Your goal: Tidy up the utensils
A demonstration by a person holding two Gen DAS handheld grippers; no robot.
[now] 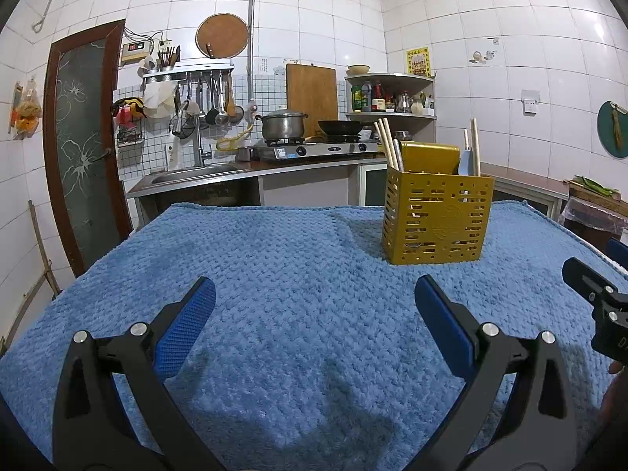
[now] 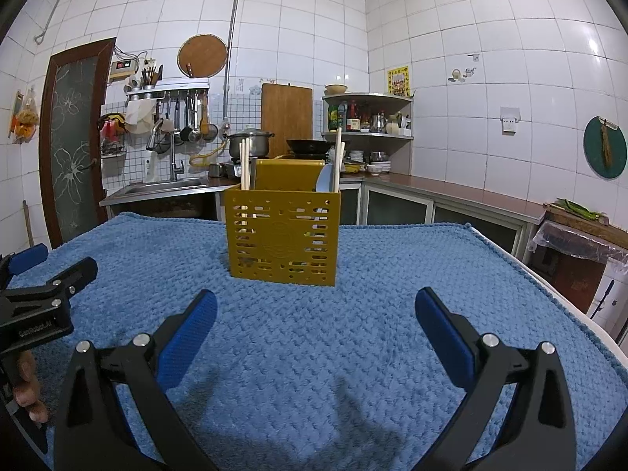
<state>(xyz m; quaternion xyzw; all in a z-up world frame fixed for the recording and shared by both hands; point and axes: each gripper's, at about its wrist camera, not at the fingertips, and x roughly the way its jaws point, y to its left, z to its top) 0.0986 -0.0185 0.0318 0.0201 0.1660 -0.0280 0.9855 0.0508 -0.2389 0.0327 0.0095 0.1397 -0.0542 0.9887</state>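
Observation:
A yellow slotted utensil holder [image 1: 435,219] [image 2: 282,237] stands upright on the blue towel [image 1: 274,274] [image 2: 373,314]. Wooden chopsticks [image 1: 386,145] [image 2: 245,163] rise from its left side, and a pale spoon [image 1: 466,161] [image 2: 325,180] with more chopsticks [image 1: 475,145] [image 2: 338,157] stands at its right. My left gripper [image 1: 314,298] is open over bare towel, left of and nearer than the holder. My right gripper [image 2: 316,306] is open too, directly in front of the holder, holding nothing. Each gripper's black frame shows at the edge of the other view.
The towel covers a table whose right edge [image 2: 569,306] drops off. Beyond it run a counter with a sink [image 1: 196,174], a gas stove with a pot [image 1: 282,125] and a wok [image 1: 339,126], and a corner shelf of bottles [image 1: 388,96]. A hand [image 2: 27,388] grips the left tool.

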